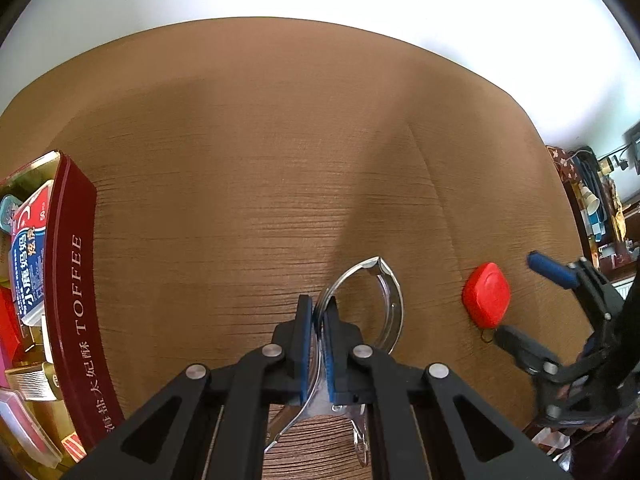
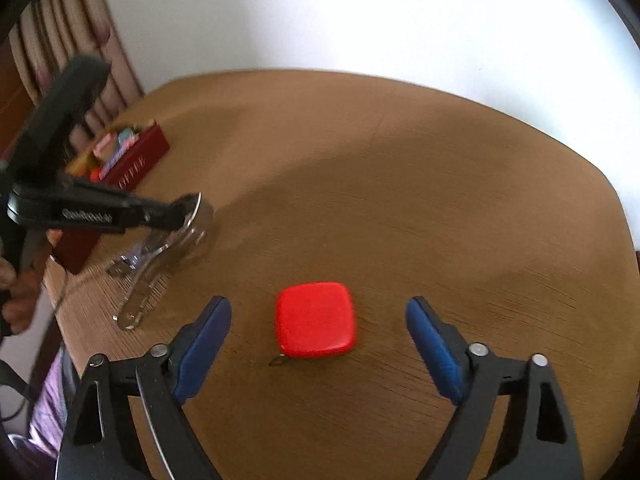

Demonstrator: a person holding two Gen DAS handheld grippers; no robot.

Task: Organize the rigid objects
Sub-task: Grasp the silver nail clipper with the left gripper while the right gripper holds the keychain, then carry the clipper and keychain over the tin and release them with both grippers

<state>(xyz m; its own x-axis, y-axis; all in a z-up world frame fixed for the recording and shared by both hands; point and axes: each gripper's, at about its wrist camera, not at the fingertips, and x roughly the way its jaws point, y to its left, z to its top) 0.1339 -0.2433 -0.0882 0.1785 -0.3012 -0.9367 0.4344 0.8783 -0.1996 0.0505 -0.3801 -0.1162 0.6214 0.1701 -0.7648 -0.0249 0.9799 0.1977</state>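
The left claw (image 1: 318, 320) is seen clamped on a shiny, curved metal tool with a looped head (image 1: 384, 304), its blue pads (image 1: 305, 332) pressed against the thin metal, while the handle end of the tool trails back beneath the claw; whether the tool touches the bench cannot be told. The right claw (image 2: 319, 332) is held spread apart, with a red, rounded-square plastic case (image 2: 316, 319) lying between its blue pads (image 2: 208, 336) and touched by neither; a small metal tab is seen at the near corner of the case. Both items are found on a brown wood-grain bench (image 1: 248, 184), the red case just beside the metal tool on its right. At the left edge of the bench a dark red rectangular tin lettered TOFFEE (image 1: 76, 292) is set, and it is filled with small packets and boxes, among them a blue and white one (image 1: 30, 256). A hand (image 2: 20, 300) is glimpsed on the left claw's handle, and a white wall is seen beyond the bench.
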